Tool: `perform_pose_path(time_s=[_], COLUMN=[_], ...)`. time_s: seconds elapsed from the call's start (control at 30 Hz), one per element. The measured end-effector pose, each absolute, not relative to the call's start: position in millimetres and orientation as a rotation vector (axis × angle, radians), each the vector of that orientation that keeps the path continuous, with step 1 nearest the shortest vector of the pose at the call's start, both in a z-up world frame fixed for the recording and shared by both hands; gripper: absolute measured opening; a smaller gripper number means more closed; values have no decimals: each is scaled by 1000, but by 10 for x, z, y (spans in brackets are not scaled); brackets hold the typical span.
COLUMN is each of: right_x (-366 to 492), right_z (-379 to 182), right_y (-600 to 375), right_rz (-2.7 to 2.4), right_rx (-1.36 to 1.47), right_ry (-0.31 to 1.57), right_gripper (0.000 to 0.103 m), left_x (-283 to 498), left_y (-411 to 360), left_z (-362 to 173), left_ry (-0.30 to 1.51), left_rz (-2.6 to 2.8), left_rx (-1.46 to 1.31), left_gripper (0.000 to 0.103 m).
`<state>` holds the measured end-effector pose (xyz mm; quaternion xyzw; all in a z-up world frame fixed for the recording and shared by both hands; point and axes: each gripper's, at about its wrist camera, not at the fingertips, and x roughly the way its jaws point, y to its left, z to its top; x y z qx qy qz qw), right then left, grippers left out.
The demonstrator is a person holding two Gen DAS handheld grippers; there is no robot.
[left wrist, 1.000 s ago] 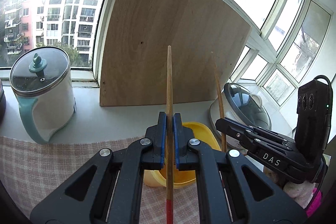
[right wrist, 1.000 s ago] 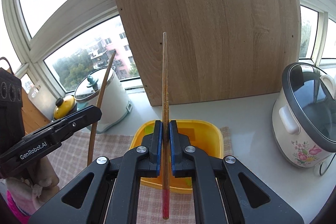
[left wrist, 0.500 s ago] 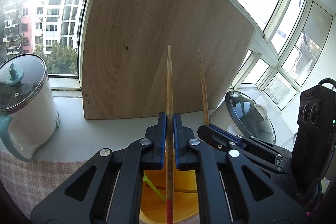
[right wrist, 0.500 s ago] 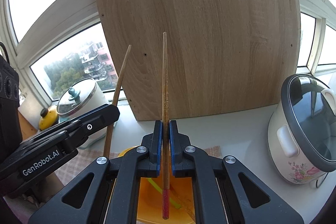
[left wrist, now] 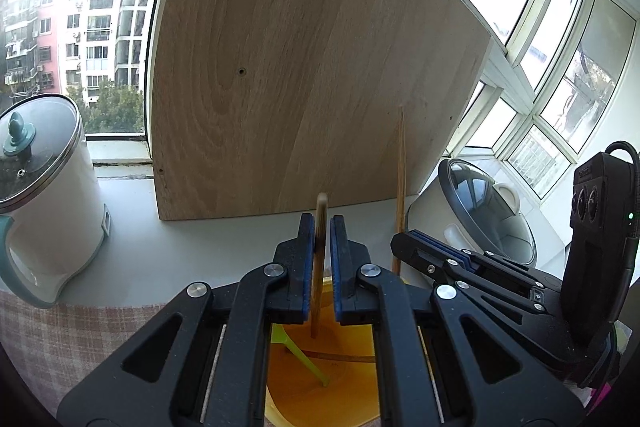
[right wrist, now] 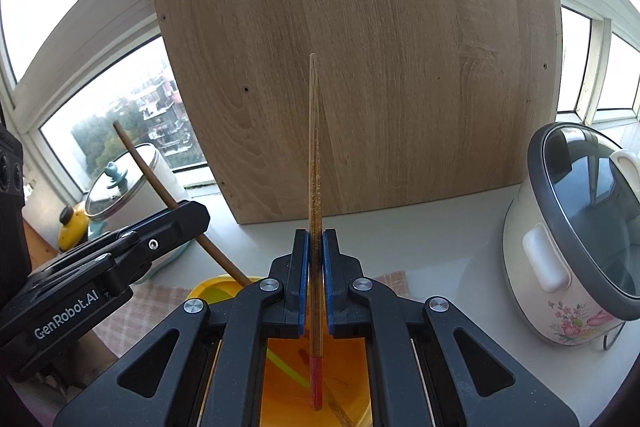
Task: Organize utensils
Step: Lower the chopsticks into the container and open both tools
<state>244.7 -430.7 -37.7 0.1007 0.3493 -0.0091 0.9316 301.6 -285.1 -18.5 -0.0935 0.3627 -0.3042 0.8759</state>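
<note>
- Holding: left tool (left wrist: 320, 227) is clamped on one chopstick (left wrist: 319, 267); right tool (right wrist: 315, 243) is clamped on a red-tipped chopstick (right wrist: 315, 187).
- Position: both sticks are poised over the yellow tub (right wrist: 352, 387), lower ends inside its rim.
- Contents: a green utensil (left wrist: 302, 353) lies within.
- Advice: sticks should be lowered until nearly resting, then released together, tips kept off the rim.
- Surroundings: counter (right wrist: 440, 243), rice cooker (right wrist: 568, 239).

Yellow tub (left wrist: 320, 379) mostly hidden behind left gripper (left wrist: 321, 227) arms, front cut off by bottom edge. Green utensil (left wrist: 304, 355) inside: top end covered, can't tell what kind. Chopstick (left wrist: 318, 267) in the jaws looks blurred at its tip. Right view: kettle (right wrist: 132, 183) partly behind other gripper; rice cooker (right wrist: 568, 239) clipped at frame edge
</note>
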Motion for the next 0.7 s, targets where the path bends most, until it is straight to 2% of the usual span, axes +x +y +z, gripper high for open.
perform_pose_path(time_s=[0.03,0.07,0.13,0.7], right_x=[2437,2422,2384,2018], right_z=[-377,-374,-364,-235], right_y=[-4321,-4335,-4361,-4292], right_rz=[-22,-27,-34,-54], right_rx=[210,214,220,219], right_ry=[715,712,699,680], right_gripper=[14,27,40,40], left_x=[3010,3004,2991,2681], left_y=[-2848,-2844,-2834,-2598], left_z=[-178,-170,-149,56], left_ry=[757,758,758,734], left_rz=[-636,-636,-638,-629], left_rx=[-193,-191,-187,-167], left_gripper=[5,5,5,5])
